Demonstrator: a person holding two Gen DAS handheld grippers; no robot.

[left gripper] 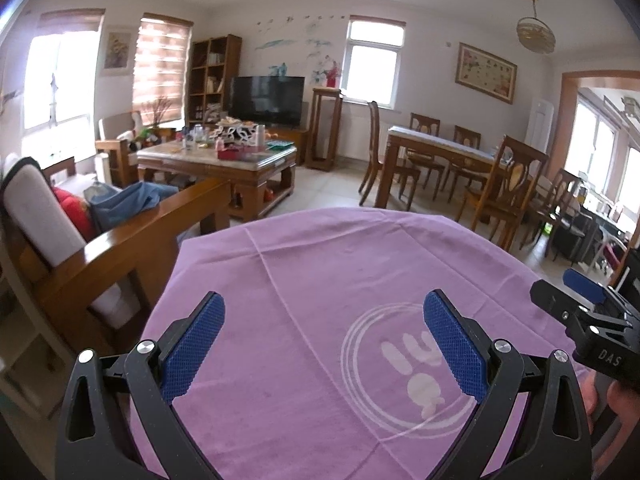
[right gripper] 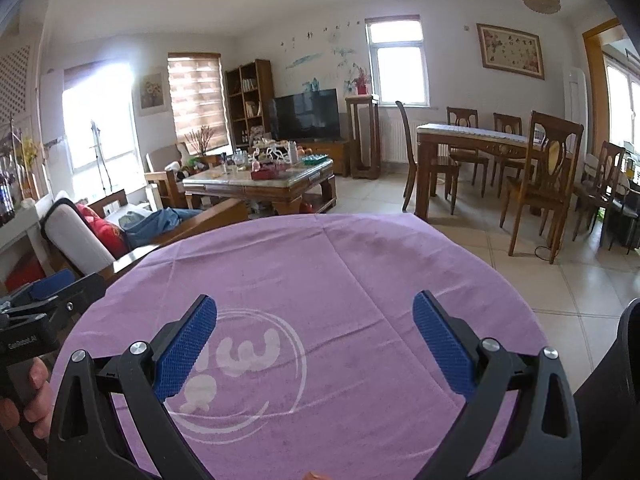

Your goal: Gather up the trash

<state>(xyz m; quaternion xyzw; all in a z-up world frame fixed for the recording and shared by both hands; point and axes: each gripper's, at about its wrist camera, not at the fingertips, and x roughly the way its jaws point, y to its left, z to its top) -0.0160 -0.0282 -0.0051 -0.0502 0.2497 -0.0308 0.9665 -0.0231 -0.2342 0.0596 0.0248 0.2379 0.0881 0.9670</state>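
Both claws hover side by side over a bench draped in a purple cloth [left gripper: 320, 280] printed with a white circular logo [left gripper: 408, 368]. The left claw [left gripper: 324, 344] is spread wide, nothing between its blue pads [left gripper: 192, 352]. The right claw [right gripper: 316, 344] is likewise wide apart and holds nothing. No trash shows on the cloth. Beyond stand a cluttered coffee table [right gripper: 260, 180], a wooden sofa [left gripper: 120, 248] and a dining table [right gripper: 472, 136] with chairs.
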